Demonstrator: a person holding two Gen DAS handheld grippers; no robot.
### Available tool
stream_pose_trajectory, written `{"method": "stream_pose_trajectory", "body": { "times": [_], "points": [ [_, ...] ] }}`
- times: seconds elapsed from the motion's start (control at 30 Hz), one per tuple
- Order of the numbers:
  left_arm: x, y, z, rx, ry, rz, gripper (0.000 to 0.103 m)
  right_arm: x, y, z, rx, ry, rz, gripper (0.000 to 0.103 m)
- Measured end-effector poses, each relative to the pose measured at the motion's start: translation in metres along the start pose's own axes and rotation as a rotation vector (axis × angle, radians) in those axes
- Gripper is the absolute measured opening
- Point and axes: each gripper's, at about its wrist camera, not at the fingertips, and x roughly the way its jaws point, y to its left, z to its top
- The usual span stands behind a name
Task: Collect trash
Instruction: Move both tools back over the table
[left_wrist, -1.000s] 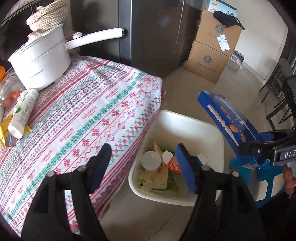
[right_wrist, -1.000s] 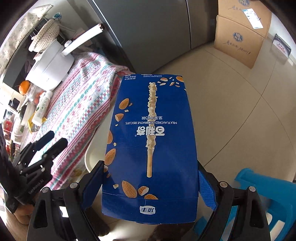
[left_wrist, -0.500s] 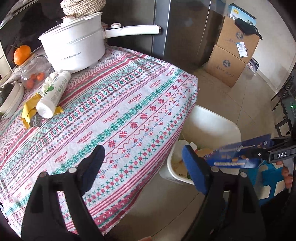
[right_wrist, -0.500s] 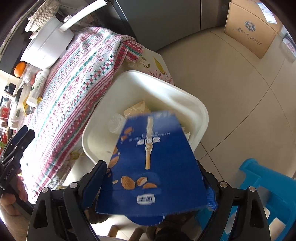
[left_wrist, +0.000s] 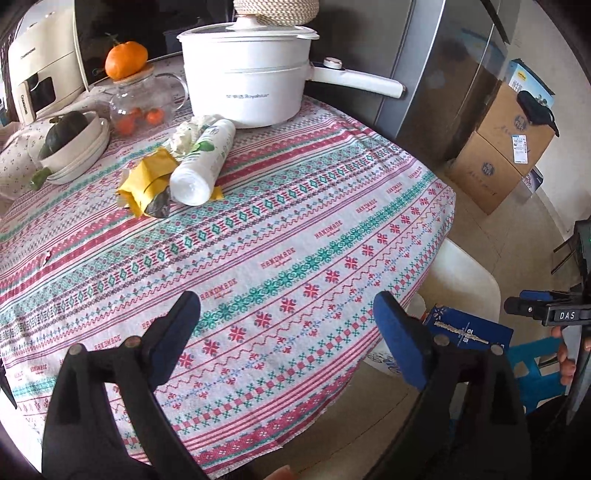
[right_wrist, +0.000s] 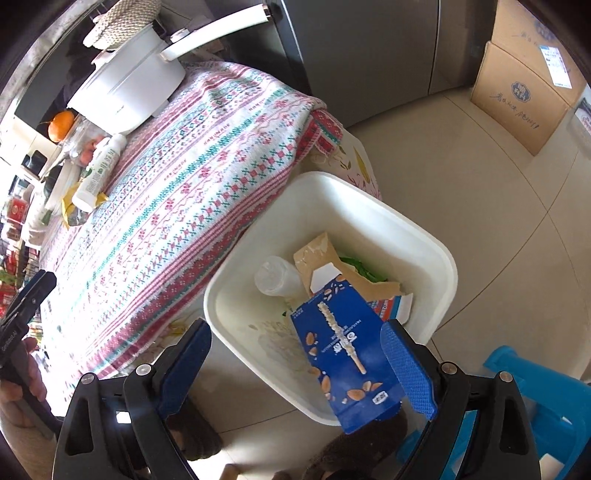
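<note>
The right gripper (right_wrist: 297, 356) is wide open w/ nothing in it. Just ahead of it sits the white bin (right_wrist: 439, 258) on the floor. The blue snack box (right_wrist: 347, 354) leans over the bin's near rim, between the fingers but not squeezed. Also in the bin: a plastic cup (right_wrist: 277, 277), torn cardboard (right_wrist: 325, 254), something green.

The left gripper (left_wrist: 286, 332) is wide open too, over the tablecloth (left_wrist: 258, 236). Far ahead: a white bottle (left_wrist: 205, 162) lying on a yellow wrapper (left_wrist: 144, 181), & a white pot (left_wrist: 247, 74).
</note>
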Motion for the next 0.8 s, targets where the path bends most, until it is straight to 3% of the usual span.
{"method": "stream_pose_trajectory", "body": {
  "times": [0.17,0.47,0.63,0.8],
  "points": [
    [-0.011,0.042,0.005,-0.068,0.004,0.029,0.095,0.002,0.038,0.008,-0.064,-0.035,-0.012,0.094],
    [0.002,0.106,0.039,-0.064,-0.014,0.132,0.093,0.014,0.103,0.027,-0.133,-0.07,0.055,0.094],
    [0.026,0.147,0.057,-0.253,-0.042,0.022,0.088,0.028,0.13,0.033,-0.183,-0.056,0.05,0.094],
    [0.056,0.161,0.058,-0.404,-0.085,-0.058,0.08,0.042,0.137,0.041,-0.189,-0.042,0.028,0.094]
  ]
}}
